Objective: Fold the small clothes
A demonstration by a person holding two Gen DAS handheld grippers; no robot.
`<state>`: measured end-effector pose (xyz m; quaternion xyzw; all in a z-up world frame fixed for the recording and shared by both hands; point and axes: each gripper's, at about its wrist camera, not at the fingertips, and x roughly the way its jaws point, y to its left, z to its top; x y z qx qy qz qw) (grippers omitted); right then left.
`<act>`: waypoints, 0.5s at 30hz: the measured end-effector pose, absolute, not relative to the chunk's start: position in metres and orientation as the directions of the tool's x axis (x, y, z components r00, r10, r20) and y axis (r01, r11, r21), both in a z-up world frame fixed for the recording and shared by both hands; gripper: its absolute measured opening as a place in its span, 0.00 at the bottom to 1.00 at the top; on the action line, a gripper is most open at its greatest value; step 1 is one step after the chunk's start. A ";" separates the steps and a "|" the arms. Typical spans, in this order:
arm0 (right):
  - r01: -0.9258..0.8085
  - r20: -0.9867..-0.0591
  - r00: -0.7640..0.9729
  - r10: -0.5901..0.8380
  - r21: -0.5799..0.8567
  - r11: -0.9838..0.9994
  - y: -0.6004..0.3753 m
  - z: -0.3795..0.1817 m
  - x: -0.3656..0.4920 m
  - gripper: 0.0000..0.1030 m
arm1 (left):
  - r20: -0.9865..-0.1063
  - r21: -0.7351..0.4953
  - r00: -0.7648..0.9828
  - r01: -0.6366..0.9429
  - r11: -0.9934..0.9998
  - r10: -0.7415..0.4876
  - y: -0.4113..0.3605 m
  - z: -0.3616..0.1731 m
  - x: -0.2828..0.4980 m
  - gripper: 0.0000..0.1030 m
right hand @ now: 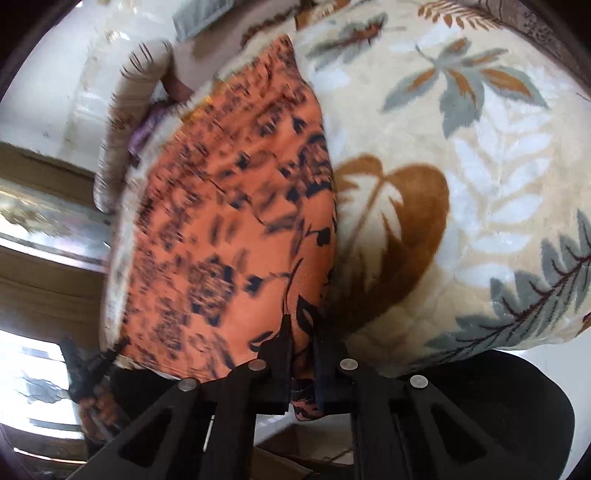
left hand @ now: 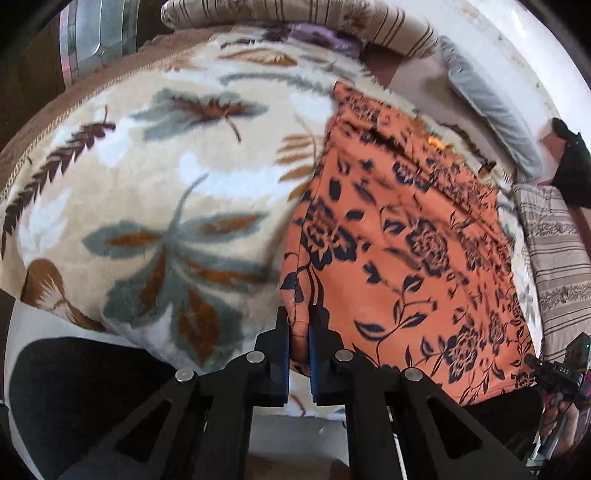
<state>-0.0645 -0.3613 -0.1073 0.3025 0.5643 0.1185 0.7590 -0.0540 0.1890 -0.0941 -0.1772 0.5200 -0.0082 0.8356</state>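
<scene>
An orange cloth with a dark blue flower print (left hand: pixel 406 229) lies spread on a cream leaf-patterned blanket (left hand: pixel 166 177). My left gripper (left hand: pixel 299 325) is shut on the cloth's near left corner. In the right wrist view the same cloth (right hand: pixel 221 229) runs away from me, blurred, and my right gripper (right hand: pixel 301 332) is shut on its near right corner, with the hem bunched between the pads. The right gripper also shows in the left wrist view (left hand: pixel 554 373) at the cloth's far corner, and the left gripper in the right wrist view (right hand: pixel 88 365).
The blanket (right hand: pixel 461 166) covers a bed. A striped pillow (left hand: pixel 314 18) lies at its far end, a grey cushion (left hand: pixel 487 107) and striped bedding (left hand: pixel 557 266) to the right. A dark object (left hand: pixel 85 398) sits below the blanket's near edge. White wall (right hand: pixel 48 88) on the left.
</scene>
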 end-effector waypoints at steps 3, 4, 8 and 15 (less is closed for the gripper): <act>0.197 -0.796 0.296 0.528 0.592 0.782 -0.363 -0.122 -0.060 0.13 | -0.898 -0.256 0.407 -0.177 0.950 -0.166 0.184 -0.110 -0.046 0.08; 0.211 -0.815 0.267 0.514 0.570 0.794 -0.362 -0.129 -0.059 0.13 | -0.908 -0.241 0.391 -0.187 0.952 -0.153 0.183 -0.116 -0.043 0.09; 0.204 -0.830 0.259 0.494 0.547 0.812 -0.359 -0.132 -0.062 0.43 | -0.916 -0.218 0.378 -0.196 0.956 -0.132 0.182 -0.124 -0.045 0.17; 0.161 -0.816 0.238 0.528 0.569 0.807 -0.350 -0.132 -0.055 0.06 | -0.901 -0.268 0.392 -0.160 0.950 -0.188 0.177 -0.117 -0.033 0.08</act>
